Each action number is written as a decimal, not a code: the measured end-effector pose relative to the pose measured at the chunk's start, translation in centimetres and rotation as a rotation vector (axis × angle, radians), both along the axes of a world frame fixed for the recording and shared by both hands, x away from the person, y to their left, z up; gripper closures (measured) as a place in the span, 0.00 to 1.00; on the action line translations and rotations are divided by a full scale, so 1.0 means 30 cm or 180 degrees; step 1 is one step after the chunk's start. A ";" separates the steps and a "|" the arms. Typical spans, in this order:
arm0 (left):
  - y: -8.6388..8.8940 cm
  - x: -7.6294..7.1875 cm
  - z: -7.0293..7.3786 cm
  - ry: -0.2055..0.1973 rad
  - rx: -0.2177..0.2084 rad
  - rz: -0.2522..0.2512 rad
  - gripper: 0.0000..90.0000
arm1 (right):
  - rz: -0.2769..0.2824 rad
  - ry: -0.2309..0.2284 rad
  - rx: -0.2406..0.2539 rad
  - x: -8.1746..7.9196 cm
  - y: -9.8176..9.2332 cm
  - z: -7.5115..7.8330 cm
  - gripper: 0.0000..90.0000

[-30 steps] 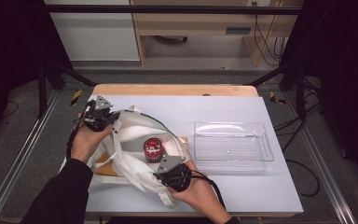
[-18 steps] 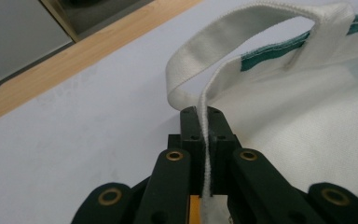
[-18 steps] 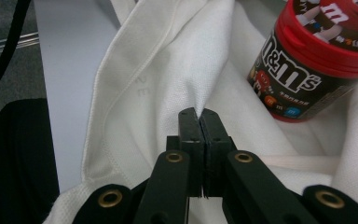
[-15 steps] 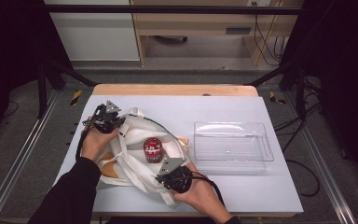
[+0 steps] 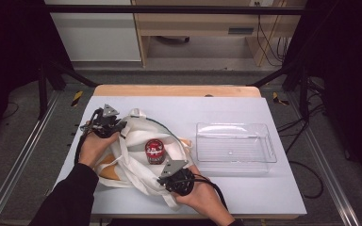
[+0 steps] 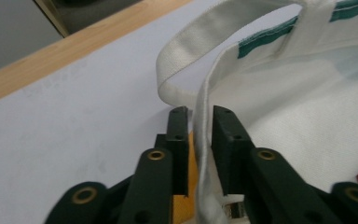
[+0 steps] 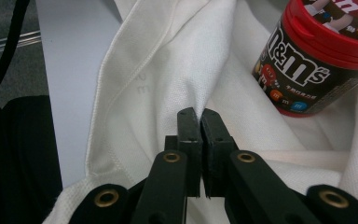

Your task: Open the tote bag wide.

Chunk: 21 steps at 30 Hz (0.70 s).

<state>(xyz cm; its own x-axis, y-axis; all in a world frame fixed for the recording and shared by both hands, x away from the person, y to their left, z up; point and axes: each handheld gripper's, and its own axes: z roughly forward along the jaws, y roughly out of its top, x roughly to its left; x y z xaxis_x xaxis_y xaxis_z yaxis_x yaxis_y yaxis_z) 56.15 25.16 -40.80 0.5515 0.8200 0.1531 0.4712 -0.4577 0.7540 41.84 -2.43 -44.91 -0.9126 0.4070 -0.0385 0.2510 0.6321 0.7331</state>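
A white cloth bag (image 5: 132,162) with green trim lies open on the table, and a red-lidded M&M's jar (image 5: 154,150) stands inside it. My left gripper (image 5: 118,126) is at the bag's left rim. In the left gripper view its jaws (image 6: 199,114) have just been opening: the rim (image 6: 204,140) still runs between them, with a thin gap beside it. My right gripper (image 5: 166,172) is at the near side of the bag. In the right gripper view it (image 7: 199,114) is shut on a fold of the white cloth (image 7: 168,60), with the jar (image 7: 312,60) just beyond.
A clear plastic bin (image 5: 235,148) stands to the right of the bag on the white table (image 5: 217,113). A loose bag handle (image 6: 191,46) loops beyond the left jaws. The table's wooden far edge (image 5: 176,90) runs behind.
My left hand has sunk a little and shifted right, lowering the bag's left rim toward the table. The right hand and the jar have stayed put.
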 end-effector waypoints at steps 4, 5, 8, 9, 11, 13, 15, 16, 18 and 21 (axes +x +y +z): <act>0.002 -0.036 0.025 -0.0081 -0.0009 -0.0002 0.70 | -0.0016 -0.0036 0.0053 -0.001 -0.001 0.007 0.90; 0.003 -0.048 0.031 -0.0098 -0.0031 -0.0004 0.67 | -0.0021 -0.0055 0.0074 -0.002 -0.001 0.009 0.86; 0.006 -0.090 0.049 -0.0171 -0.0012 -0.0031 0.61 | -0.0063 -0.0119 0.0127 -0.004 -0.002 0.023 0.77; 0.007 -0.105 0.052 -0.0190 -0.0025 -0.0038 0.60 | -0.0069 -0.0132 0.0156 -0.005 -0.002 0.028 0.74; 0.013 -0.136 0.057 -0.0204 -0.0063 -0.0010 0.56 | -0.0107 -0.0146 0.0154 -0.006 -0.001 0.037 0.66; 0.016 -0.175 0.058 -0.0273 -0.0126 -0.0012 0.55 | -0.0135 -0.0145 0.0152 -0.004 0.001 0.041 0.60; 0.016 -0.208 0.059 -0.0318 -0.0106 -0.0011 0.52 | -0.0176 -0.0139 0.0162 -0.002 0.001 0.047 0.55; 0.015 -0.220 0.059 -0.0328 -0.0104 0.0007 0.51 | -0.0180 -0.0150 0.0158 -0.002 0.001 0.050 0.53; 0.017 -0.251 0.059 -0.0364 -0.0187 0.0006 0.50 | -0.0194 -0.0167 0.0160 -0.003 0.003 0.060 0.52; 0.013 -0.297 0.054 -0.0375 -0.0204 0.0002 0.48 | -0.0215 -0.0202 0.0161 0.000 0.003 0.081 0.52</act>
<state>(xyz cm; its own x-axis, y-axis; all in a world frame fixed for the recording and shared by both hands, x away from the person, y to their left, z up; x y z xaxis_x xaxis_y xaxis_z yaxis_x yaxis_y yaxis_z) 47.23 25.54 -39.20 0.5324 0.8305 0.1639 0.3779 -0.4065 0.8319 41.84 -2.33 -42.47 -0.8795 0.4703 -0.0730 0.2438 0.5770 0.7795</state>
